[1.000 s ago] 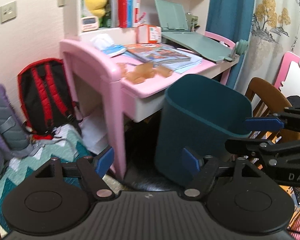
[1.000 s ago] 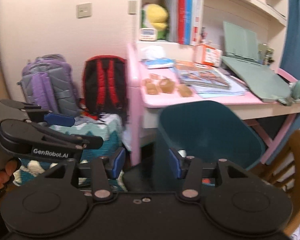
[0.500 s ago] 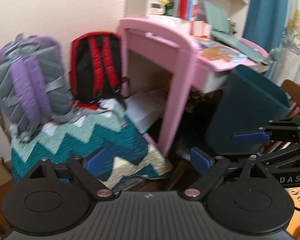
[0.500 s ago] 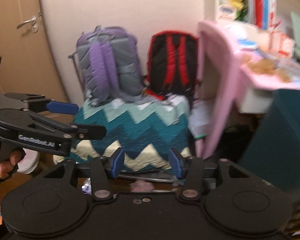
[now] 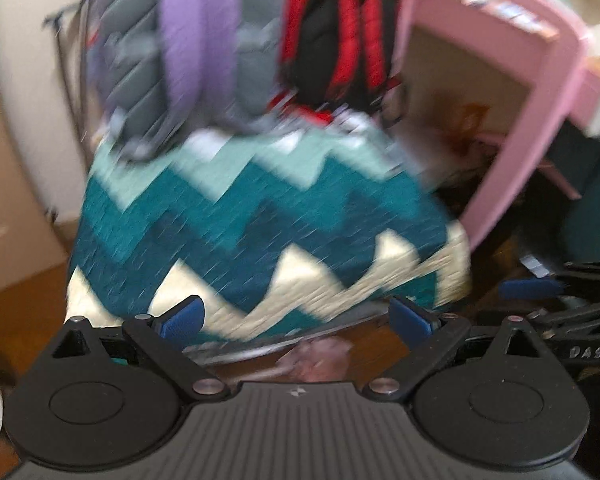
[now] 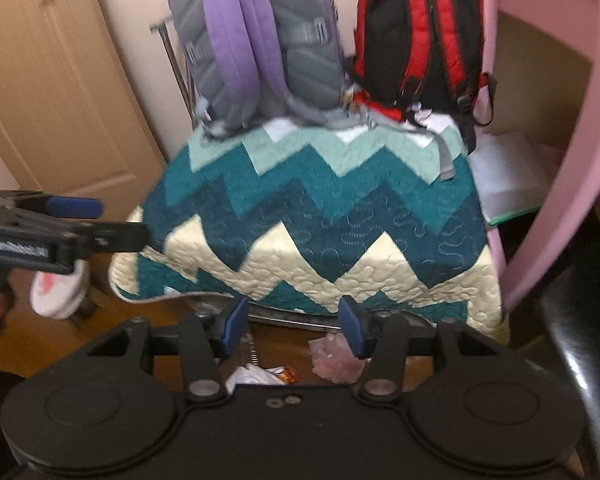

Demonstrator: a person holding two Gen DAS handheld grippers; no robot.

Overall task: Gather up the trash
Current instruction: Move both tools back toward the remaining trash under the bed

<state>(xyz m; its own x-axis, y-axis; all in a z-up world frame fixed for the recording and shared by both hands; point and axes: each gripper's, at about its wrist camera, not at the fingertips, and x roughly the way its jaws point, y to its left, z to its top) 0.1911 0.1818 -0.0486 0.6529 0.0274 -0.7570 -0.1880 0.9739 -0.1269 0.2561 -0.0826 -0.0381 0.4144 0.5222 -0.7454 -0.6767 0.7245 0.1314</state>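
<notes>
Both grippers have swung down from the pink desk (image 6: 556,128) and teal bin to the floor. The left gripper (image 5: 296,316) has just spread wide, empty; the right gripper (image 6: 294,326) stands apart, empty. Only the right view shows a white wrapper (image 6: 256,376) beside the pink crumpled trash (image 6: 332,360), below the zigzag quilt (image 6: 320,216).

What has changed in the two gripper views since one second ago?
Both views swung from the desk top and teal bin down toward the floor. The pink crumpled trash now lies near the right gripper. The left gripper has just been opening; nothing is between its fingers. Both grippers remain empty; the quilt and backpacks stayed put.
</notes>
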